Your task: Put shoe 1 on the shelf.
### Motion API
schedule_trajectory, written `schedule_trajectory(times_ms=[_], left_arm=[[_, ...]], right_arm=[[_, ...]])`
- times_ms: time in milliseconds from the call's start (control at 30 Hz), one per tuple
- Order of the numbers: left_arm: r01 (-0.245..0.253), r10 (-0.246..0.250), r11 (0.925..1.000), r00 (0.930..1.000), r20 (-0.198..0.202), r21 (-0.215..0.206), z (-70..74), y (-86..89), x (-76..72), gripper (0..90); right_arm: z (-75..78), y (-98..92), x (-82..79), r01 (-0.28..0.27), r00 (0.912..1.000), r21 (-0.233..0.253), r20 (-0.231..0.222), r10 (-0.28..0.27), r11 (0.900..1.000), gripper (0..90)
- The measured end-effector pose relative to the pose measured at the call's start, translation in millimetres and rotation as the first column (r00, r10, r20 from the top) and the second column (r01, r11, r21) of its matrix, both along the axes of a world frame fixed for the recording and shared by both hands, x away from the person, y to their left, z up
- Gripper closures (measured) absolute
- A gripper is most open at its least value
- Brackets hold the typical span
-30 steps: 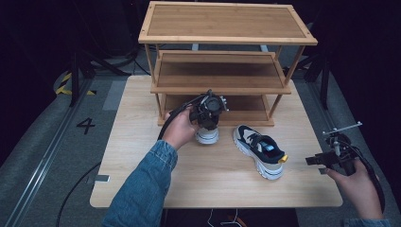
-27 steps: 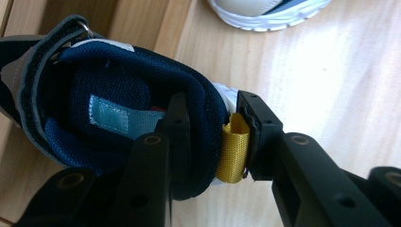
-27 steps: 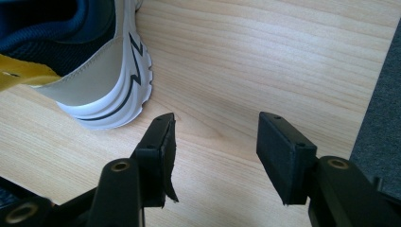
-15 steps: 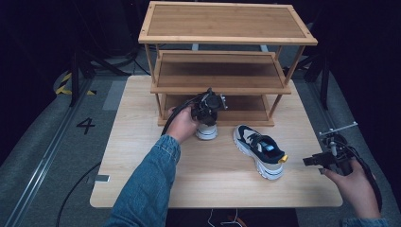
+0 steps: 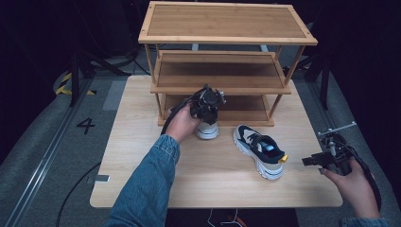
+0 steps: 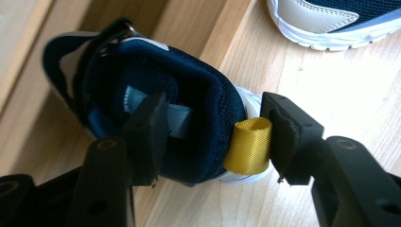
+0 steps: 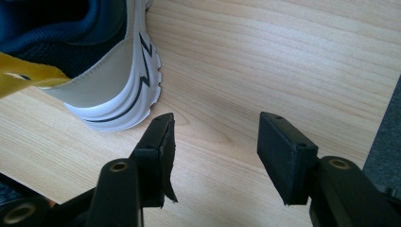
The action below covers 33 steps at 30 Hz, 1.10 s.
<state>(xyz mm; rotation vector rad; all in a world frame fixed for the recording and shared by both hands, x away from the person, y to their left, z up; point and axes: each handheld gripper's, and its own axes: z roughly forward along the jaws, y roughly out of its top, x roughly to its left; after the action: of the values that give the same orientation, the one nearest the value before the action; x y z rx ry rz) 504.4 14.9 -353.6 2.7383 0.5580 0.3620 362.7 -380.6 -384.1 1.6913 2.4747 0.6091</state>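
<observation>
High view: my left gripper sits at the heel of a navy shoe on the table, its toe under the bottom shelf of the wooden rack. A second shoe lies just right of it. My right gripper hangs off the table's right edge, apart from both.

Left gripper view: jaws clamp the navy shoe's heel collar, one jaw inside the opening, the other pressing the yellow pull loop.

Right gripper view: jaws moderately wide, holding nothing, over bare table; the second shoe's heel near, untouched.
</observation>
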Motion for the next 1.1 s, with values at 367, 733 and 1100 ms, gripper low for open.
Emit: schedule_trajectory(times_ms=[367, 733, 1100], left_arm=[[-0.062, 0.066, 0.9925, 0.9973, 0.034, -0.105, 29.5, 19.0, -31.5, 45.7], [-0.223, 0.206, 0.96, 0.9721, -0.113, -0.17, 24.2, 27.7, -59.4, 71.1], [-0.348, 0.317, 0.9257, 0.9271, -0.2, -0.147, -21.5, 16.5, -45.7, 83.1]], right_arm=[[-0.9, 9.2, 11.4, -0.024, 0.9997, 0.005, -0.005, 0.024, 1.0, 47.0], [0.8, 22.9, 21.2, -0.063, 0.998, 0.003, 0.003, 0.063, 0.998, 46.8], [0.0, 19.0, 19.3, -0.053, 0.9986, 0.001, 0.002, 0.053, 0.999, 47.0]])
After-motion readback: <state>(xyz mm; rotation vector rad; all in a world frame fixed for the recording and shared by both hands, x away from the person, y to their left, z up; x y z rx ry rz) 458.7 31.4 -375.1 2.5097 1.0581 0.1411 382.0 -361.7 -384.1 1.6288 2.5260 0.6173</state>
